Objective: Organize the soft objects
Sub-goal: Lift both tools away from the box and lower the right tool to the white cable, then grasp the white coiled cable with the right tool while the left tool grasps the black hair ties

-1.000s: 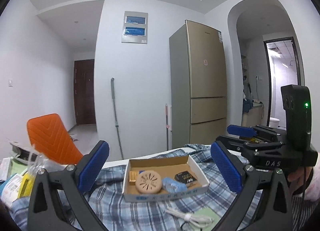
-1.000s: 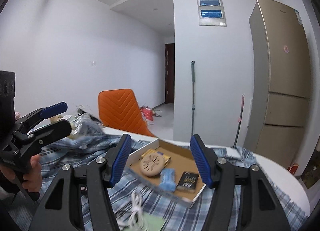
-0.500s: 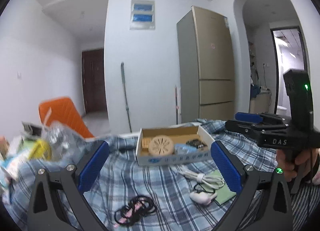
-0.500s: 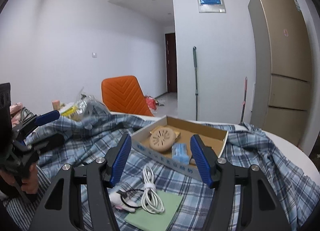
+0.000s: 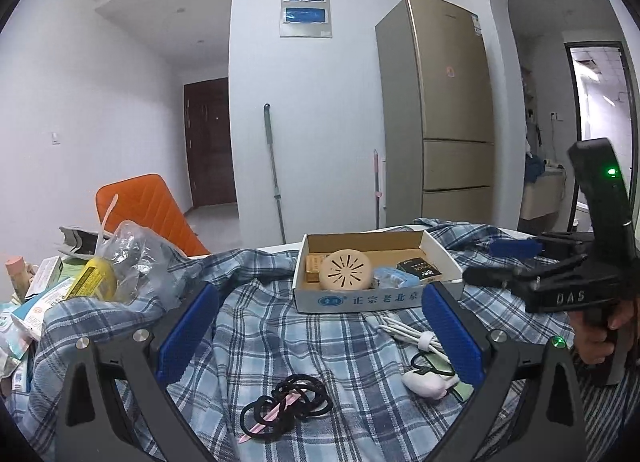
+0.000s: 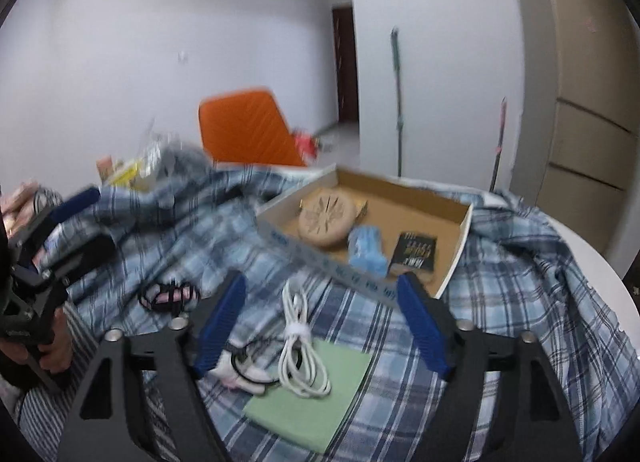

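A blue plaid shirt (image 5: pixel 304 338) lies spread over the table, also in the right wrist view (image 6: pixel 520 262). On it lie black hair ties (image 5: pixel 288 402) with a pink stick, a coiled white cable (image 6: pixel 298 346), a green pad (image 6: pixel 316 394) and a small white object (image 5: pixel 424 380). A cardboard box (image 5: pixel 360 298) holds a round beige disc (image 5: pixel 345 270) and a blue packet (image 6: pixel 366 246). My left gripper (image 5: pixel 316 334) is open above the hair ties. My right gripper (image 6: pixel 320 322) is open over the cable; it also shows in the left wrist view (image 5: pixel 520 262).
A clear plastic bag with a yellow item (image 5: pixel 116 266) and several packets (image 5: pixel 28 302) pile up at the table's left. An orange chair (image 5: pixel 148 210) stands behind the table. A gold fridge (image 5: pixel 444 126) and a mop (image 5: pixel 274 170) stand by the far wall.
Both grippers have tilted down toward the table, the right one fast enough to blur. The hair ties, cable and green pad have come into fuller view. Both stay open.
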Tool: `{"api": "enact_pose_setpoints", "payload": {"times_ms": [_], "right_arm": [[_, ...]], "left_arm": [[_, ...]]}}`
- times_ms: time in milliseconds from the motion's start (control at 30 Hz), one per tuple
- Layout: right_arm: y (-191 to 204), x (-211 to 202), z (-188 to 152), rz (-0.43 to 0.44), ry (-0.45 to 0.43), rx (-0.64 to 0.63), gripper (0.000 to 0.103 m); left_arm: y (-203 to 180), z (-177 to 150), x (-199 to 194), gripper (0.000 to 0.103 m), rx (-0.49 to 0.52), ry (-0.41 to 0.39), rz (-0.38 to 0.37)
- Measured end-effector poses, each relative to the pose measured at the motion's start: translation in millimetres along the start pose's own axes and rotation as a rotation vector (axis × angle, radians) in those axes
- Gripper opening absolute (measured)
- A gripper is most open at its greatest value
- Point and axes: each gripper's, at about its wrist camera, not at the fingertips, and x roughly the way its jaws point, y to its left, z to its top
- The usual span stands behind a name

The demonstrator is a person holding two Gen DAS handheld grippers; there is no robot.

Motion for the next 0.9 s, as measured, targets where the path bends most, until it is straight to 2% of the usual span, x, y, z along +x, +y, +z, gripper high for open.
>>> {"api": "enact_pose_setpoints", "payload": {"times_ms": [100, 267, 333, 367, 433, 500, 767, 867, 900], "right_arm": [[5.7, 11.0, 3.4, -0.001, 0.06, -0.025, 0.081], [8.2, 34.5, 9.6, 0.074, 0.181, -0.002, 0.081], [10.2, 44.6, 9.6, 0.082, 0.217, -0.003, 0.066], [12.1, 49.7, 8.9, 0.081, 0.232, -0.013, 0.061], [16.6, 59.0, 6.3, 0.078, 0.256, -0.04, 0.044], [19.6, 67.6, 2.0, 0.071, 0.28, -0.06, 0.038], [18.5, 94.5, -15.4, 0.04, 0.355, -0.083, 0.031], [16.4, 99.6, -20.6, 0.051, 0.384, -0.079, 0.026], [15.9, 100.5, -21.8, 0.053, 0.389, -0.078, 0.021]], "left_arm": [[4.7, 0.3, 5.1, 0.103, -0.018, 0.025, 0.001], [18.4, 1.3, 11.6, 0.103, -0.07, 0.083, 0.006], [25.3, -0.5, 14.1, 0.103, -0.093, 0.115, 0.008], [27.7, -1.6, 14.9, 0.103, -0.103, 0.122, -0.001], [32.2, -3.7, 17.7, 0.103, -0.126, 0.142, -0.021], [34.9, -5.3, 19.7, 0.103, -0.142, 0.154, -0.027], [33.1, -9.5, 23.6, 0.103, -0.143, 0.181, -0.04], [30.3, -8.8, 23.1, 0.103, -0.13, 0.178, -0.039], [29.0, -8.6, 22.8, 0.103, -0.124, 0.177, -0.038]]}}
